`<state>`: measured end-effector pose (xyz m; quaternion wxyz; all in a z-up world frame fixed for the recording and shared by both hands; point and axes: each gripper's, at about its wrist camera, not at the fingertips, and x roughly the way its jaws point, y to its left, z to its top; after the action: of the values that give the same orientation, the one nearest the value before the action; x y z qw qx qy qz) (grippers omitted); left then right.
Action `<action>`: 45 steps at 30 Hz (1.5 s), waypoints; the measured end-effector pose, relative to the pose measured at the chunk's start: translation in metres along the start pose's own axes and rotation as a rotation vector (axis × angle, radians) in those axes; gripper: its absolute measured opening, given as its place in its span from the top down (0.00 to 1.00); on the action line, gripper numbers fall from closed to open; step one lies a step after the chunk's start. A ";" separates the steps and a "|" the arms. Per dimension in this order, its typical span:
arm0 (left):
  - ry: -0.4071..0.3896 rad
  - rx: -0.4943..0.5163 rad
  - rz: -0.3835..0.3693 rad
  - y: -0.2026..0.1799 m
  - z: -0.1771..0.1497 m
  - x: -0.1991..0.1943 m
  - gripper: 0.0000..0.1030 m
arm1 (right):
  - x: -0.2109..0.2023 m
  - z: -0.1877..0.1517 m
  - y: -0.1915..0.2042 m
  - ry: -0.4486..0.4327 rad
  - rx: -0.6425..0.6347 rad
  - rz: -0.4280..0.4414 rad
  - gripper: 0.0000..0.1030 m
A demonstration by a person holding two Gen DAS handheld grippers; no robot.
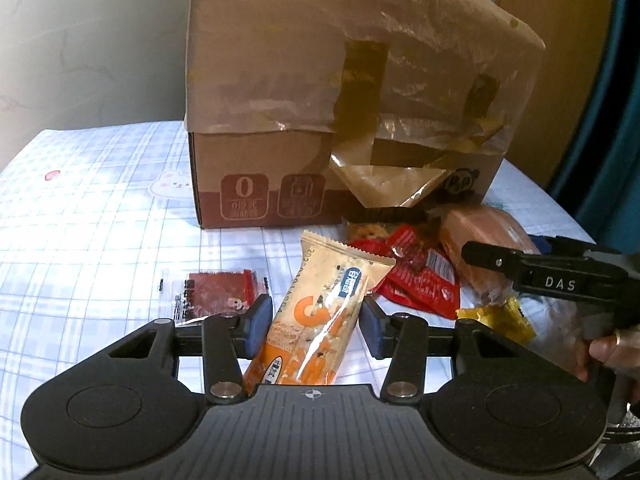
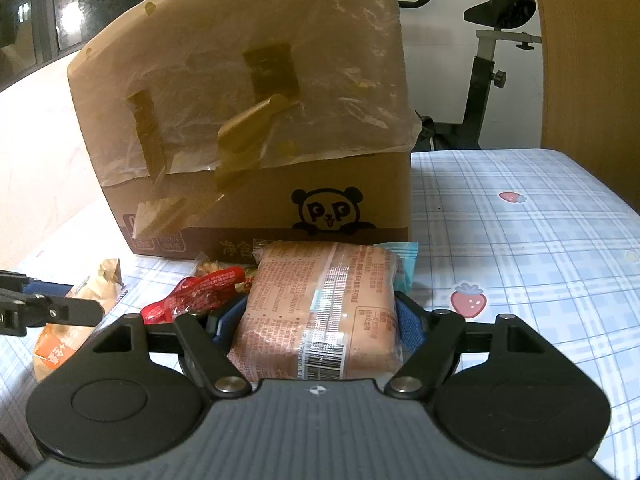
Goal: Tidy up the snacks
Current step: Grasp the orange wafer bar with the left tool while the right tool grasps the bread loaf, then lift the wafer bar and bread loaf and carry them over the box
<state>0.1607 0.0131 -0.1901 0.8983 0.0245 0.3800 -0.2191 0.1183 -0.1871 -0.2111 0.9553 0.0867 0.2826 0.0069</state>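
Since nearly every snack is sitting loose on the checkered cloth [image 1: 100, 208], I'd say this job has barely started. Centre of the left view, the left gripper [image 1: 316, 320] has its blue pads on either side of an orange bar [image 1: 320, 312]; the left pad looks like it touches the wrapper, the right one seems just off it, so I'd call it spread around the bar, not squeezing it. Lower centre of the right view, the right gripper [image 2: 316, 316] has a pink pack [image 2: 320, 308] filling the gap, with both pads pressed against its sides, so that one looks pinched. Whether either snack is off the cloth I can't tell. Everything else is in a heap in front of the box [image 1: 320, 100], which takes up the upper middle of both views with its taped flap standing up. Just right of the bar there's a red wrapper [image 1: 420, 276], a yellow one [image 1: 496, 320] lower right, and a clear packet [image 1: 216, 292] with something red inside off to the left by itself. The right view also shows a light blue packet [image 2: 404, 264] tucked behind the pink pack. I can't see inside the box, so no idea if anything's in there. My guess: two items in hand, at least four more to sort.
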 end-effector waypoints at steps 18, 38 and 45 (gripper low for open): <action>0.033 0.001 0.004 0.000 -0.010 0.010 0.54 | 0.000 0.000 0.000 -0.001 -0.001 0.001 0.25; -0.079 -0.046 -0.031 0.007 0.005 -0.026 0.57 | -0.007 0.002 -0.007 0.011 0.045 0.038 0.27; -0.166 -0.059 -0.030 0.008 0.018 -0.059 0.57 | -0.041 0.016 -0.008 -0.036 0.037 0.038 0.27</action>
<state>0.1401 0.0389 -0.1378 0.9238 -0.0257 0.3106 -0.2224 0.0921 -0.1997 -0.1775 0.9582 0.1097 0.2637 0.0185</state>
